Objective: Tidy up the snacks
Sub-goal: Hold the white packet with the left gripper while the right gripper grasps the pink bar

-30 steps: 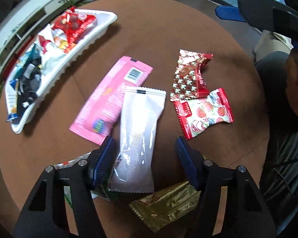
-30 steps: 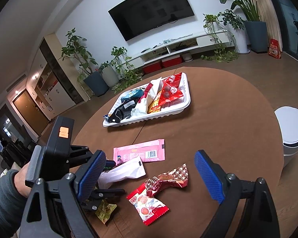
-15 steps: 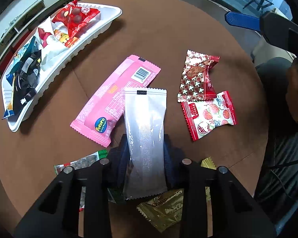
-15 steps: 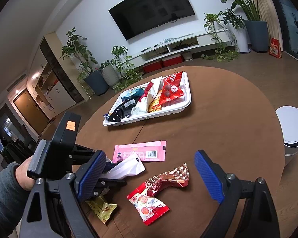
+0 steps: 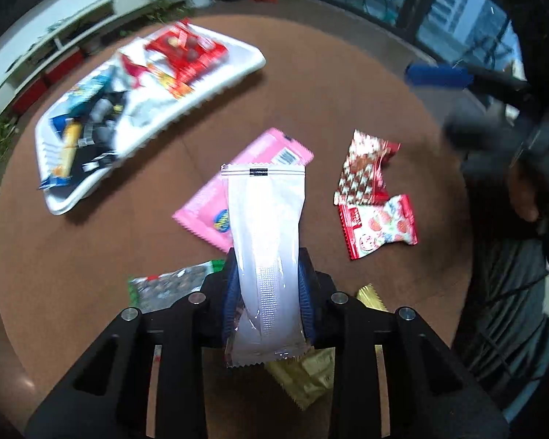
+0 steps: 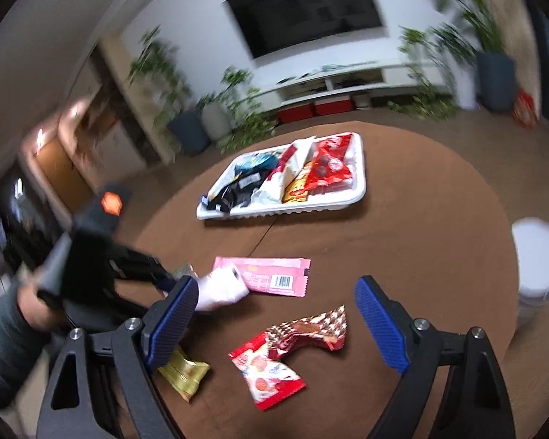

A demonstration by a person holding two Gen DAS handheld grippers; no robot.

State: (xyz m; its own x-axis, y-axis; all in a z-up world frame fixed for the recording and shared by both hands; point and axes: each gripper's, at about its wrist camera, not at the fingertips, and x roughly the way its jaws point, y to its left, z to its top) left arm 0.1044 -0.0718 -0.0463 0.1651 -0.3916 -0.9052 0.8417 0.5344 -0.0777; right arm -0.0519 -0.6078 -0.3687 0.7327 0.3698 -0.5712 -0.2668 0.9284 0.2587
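Observation:
My left gripper (image 5: 269,260) grips a long silver snack packet (image 5: 265,219). Its jaws are still closing, and the blue pads press the packet's lower half. The packet hangs above the round brown table (image 5: 347,91), over a pink packet (image 5: 205,216). The right wrist view shows the silver packet (image 6: 221,287) raised beside the pink packet (image 6: 271,278). My right gripper (image 6: 274,282) stands open and empty above a red star-print packet (image 6: 311,329) and a red strawberry packet (image 6: 267,373). The white tray (image 5: 249,67) of snacks sits at the table's far left.
A gold packet (image 5: 307,373) and a green packet (image 5: 164,285) lie under the left gripper. A white round bin (image 6: 538,256) stands off the table's right edge. Plants, a low TV shelf and a wall screen are beyond the table. A person's dark sleeve (image 5: 512,292) fills the right.
The left jaws closed on the silver packet and lifted it off the table, swinging towards the tray. The right gripper rolled slightly and stayed open.

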